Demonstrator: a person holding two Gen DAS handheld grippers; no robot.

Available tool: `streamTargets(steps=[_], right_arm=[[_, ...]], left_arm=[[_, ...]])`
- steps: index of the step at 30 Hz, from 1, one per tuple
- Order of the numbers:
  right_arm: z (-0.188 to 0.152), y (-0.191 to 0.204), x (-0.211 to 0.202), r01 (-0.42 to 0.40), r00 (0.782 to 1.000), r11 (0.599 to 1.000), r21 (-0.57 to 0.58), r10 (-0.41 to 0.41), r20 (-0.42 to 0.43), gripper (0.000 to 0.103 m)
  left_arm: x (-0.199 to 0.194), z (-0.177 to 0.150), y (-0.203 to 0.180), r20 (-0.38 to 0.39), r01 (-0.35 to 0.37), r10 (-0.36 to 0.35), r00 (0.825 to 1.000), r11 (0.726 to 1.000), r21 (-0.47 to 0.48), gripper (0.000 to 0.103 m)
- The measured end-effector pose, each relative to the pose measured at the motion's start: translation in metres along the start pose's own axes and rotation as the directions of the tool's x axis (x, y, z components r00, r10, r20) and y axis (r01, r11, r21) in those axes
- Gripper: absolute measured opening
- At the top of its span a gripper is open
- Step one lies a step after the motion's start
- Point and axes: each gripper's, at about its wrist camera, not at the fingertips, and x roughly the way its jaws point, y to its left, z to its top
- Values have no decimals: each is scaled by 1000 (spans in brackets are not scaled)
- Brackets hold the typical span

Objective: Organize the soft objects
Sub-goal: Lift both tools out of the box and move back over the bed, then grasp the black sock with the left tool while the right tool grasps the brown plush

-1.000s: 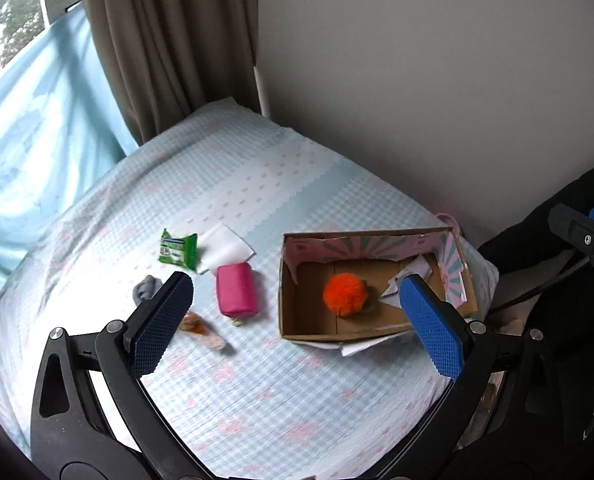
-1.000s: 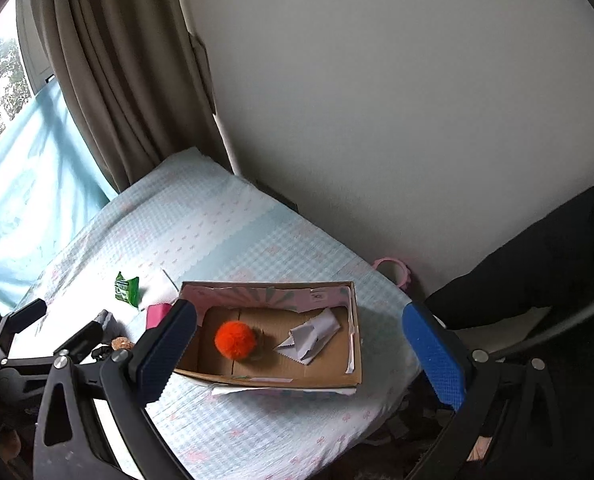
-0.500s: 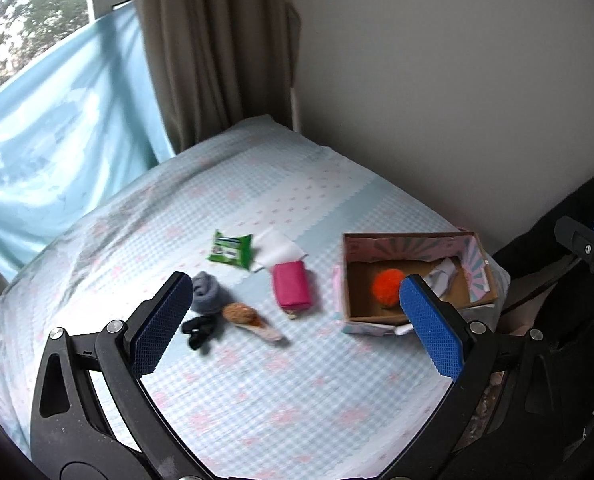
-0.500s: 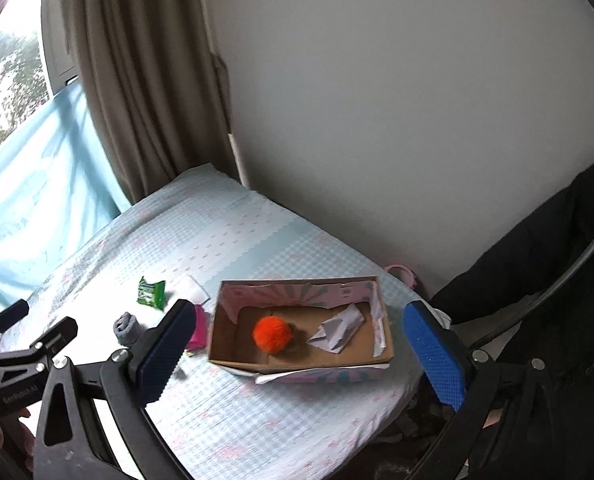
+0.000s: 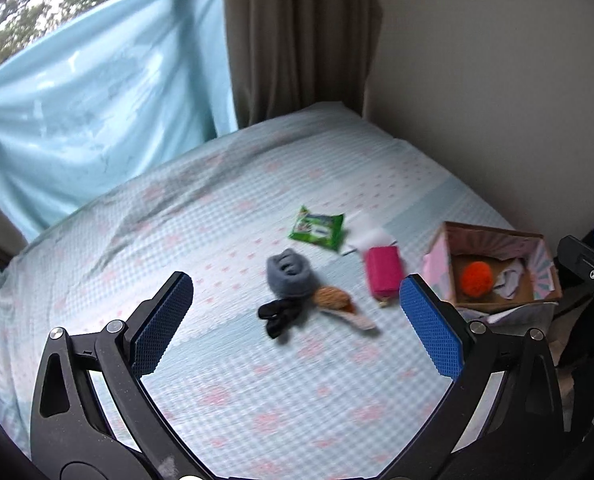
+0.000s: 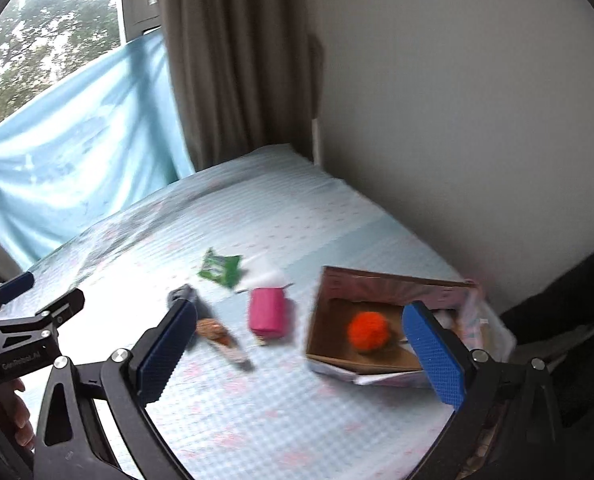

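Hovering above the bed (image 5: 225, 392) are two hand-held grippers, and each is holding nothing. The left gripper (image 5: 297, 324) is showing its two blue pads spread wide apart; the right gripper (image 6: 301, 350) is showing the same wide gap.

Lying loose on the checked sheet in the left wrist view are six things. One grey rolled sock (image 5: 290, 273) is sitting near the centre, with one black fabric piece (image 5: 278, 314) touching it at about 7 o'clock and one brown fuzzy item (image 5: 333, 298) just beside it at about 4 o'clock. One green packet (image 5: 317, 229) is lying at 1 o'clock from the sock, one white tissue (image 5: 371, 234) just beside it, and one pink pouch (image 5: 383, 273) at 3 o'clock.

One cardboard box (image 5: 439, 264) is standing at the bed's right edge, holding one orange pompom (image 5: 475, 278) and one crumpled pale cloth (image 5: 509, 280).
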Motion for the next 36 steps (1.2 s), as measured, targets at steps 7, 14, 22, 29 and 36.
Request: streamTargets(steps=[7,14,22,29,36], right_arm=[[-15,45,62,-83,996,996,-38,81,-40,103],[-31,71,131,-158,982,986,-60,151,-116,103],[-51,88,222,-195,964,979,-52,182,-193,103],[-72,93,292,-227,944,974,-4,219,-247,102],[-94,104,338,-255,921,967,20,249,-299,98]], left_arm=[[65,-18,42,-47,10,-11,999,1000,-27,103],[138,-46,59,-114,26,-28,993,1000,-16,103],[220,-80,59,-187,75,-70,980,997,21,102],[273,-107,47,-218,97,-77,973,992,81,101],[313,-120,41,-230,115,-90,969,989,97,98]])
